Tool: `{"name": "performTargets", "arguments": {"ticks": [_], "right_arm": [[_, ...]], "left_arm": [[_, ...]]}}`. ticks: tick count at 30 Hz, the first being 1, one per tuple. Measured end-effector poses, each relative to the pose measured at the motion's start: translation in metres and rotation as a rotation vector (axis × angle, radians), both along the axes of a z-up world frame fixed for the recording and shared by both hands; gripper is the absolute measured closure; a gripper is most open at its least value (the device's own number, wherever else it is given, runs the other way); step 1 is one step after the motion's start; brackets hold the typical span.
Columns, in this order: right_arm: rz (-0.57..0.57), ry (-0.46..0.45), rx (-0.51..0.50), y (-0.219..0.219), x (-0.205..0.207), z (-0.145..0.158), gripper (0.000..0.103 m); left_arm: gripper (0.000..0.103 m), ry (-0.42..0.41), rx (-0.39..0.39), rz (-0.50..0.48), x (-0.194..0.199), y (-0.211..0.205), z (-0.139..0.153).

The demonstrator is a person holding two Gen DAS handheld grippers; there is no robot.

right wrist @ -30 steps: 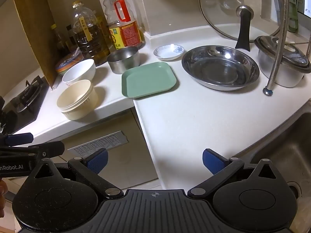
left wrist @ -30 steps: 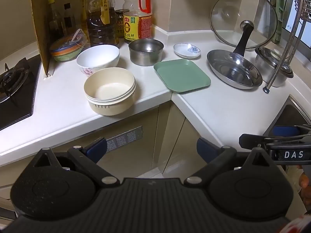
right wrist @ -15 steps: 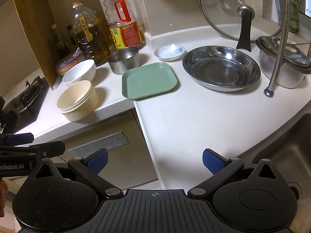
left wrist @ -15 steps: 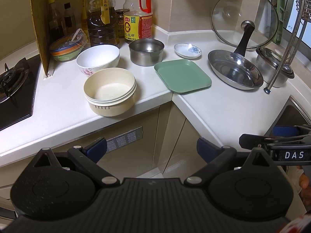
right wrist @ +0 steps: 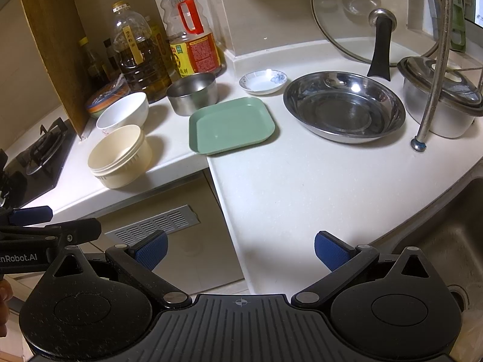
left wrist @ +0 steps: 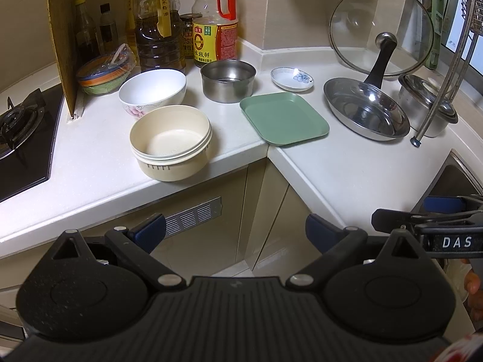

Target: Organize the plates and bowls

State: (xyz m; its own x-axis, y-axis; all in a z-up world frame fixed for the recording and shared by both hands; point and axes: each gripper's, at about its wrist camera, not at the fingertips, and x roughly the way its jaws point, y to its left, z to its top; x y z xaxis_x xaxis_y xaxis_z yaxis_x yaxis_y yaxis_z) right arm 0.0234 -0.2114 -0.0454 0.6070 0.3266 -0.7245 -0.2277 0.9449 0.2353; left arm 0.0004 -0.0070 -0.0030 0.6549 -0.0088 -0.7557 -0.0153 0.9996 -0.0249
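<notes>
On the white corner counter stand a cream plastic bowl (left wrist: 170, 144) (right wrist: 119, 157), a white china bowl (left wrist: 152, 90) (right wrist: 122, 114), a small steel bowl (left wrist: 228, 80) (right wrist: 193, 93), a green square plate (left wrist: 283, 117) (right wrist: 231, 125), a small white saucer (left wrist: 292, 79) (right wrist: 262, 82) and a wide steel dish (left wrist: 365, 108) (right wrist: 344, 105). My left gripper (left wrist: 234, 232) is open and empty, held off the counter's front edge. My right gripper (right wrist: 240, 249) is open and empty over the counter edge.
Oil and sauce bottles (left wrist: 215, 24) stand at the back wall beside a wooden board (left wrist: 62, 39). A glass lid (left wrist: 382, 27) leans at the back right by a lidded steel pot (left wrist: 425, 105). A gas hob (left wrist: 21, 138) lies left, a sink (right wrist: 446, 247) right.
Both views have shifted very slightly; the objects on the counter have not moved and both grippers stay open.
</notes>
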Motion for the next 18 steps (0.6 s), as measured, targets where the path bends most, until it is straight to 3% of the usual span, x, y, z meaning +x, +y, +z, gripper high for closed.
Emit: {"name": "performTargets", "arguments": {"ticks": [18], "right_arm": [[0.001,0.000,0.000,0.0000,0.0004,0.0001,0.000]], "left_arm": [[0.004,0.000,-0.001,-0.001,0.0048,-0.0028,-0.0028]]}}
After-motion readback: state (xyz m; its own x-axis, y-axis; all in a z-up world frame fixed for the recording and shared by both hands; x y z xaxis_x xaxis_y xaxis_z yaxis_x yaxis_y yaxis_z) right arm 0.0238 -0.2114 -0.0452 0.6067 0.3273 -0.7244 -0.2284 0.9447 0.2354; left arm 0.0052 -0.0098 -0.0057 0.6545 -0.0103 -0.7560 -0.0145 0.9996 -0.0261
